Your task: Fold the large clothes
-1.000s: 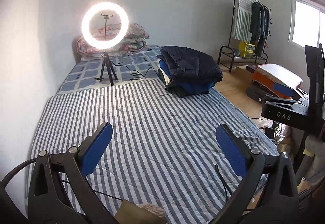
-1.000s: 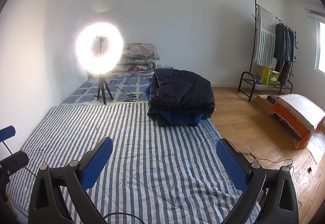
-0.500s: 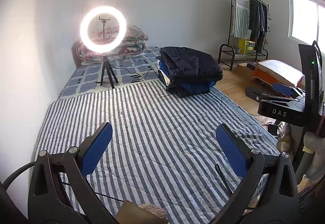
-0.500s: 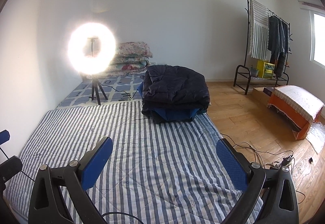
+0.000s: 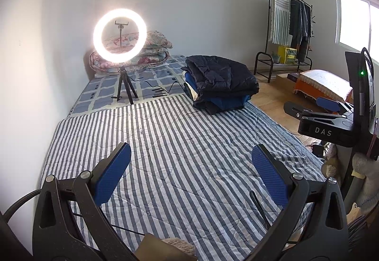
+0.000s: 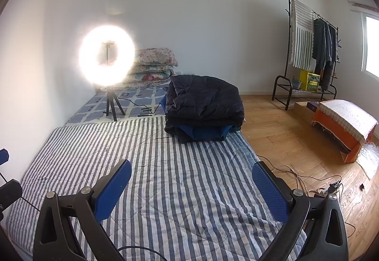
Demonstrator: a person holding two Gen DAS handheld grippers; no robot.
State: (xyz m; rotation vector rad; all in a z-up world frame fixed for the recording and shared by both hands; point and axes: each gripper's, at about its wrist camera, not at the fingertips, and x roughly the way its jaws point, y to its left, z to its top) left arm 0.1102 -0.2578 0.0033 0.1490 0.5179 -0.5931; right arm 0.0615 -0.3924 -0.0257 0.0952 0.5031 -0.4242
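Note:
A stack of folded dark clothes, a navy puffer jacket (image 5: 220, 76) on top of blue garments, sits at the far right of the striped mattress (image 5: 177, 154); it also shows in the right wrist view (image 6: 203, 104). My left gripper (image 5: 190, 173) is open and empty, held above the near part of the mattress. My right gripper (image 6: 191, 184) is open and empty, also above the near mattress; its body shows at the right edge of the left wrist view (image 5: 331, 119). Both are well short of the stack.
A lit ring light on a tripod (image 5: 118, 36) stands at the far left with its cable on the bed. Floral quilts (image 6: 154, 67) lie by the wall. A clothes rack (image 6: 308, 48), an orange covered bench (image 6: 345, 123) and floor cables (image 6: 308, 175) are right.
Both grippers stayed open. The views shifted slightly: the left camera drew back a little, and the right gripper moved further left within its view.

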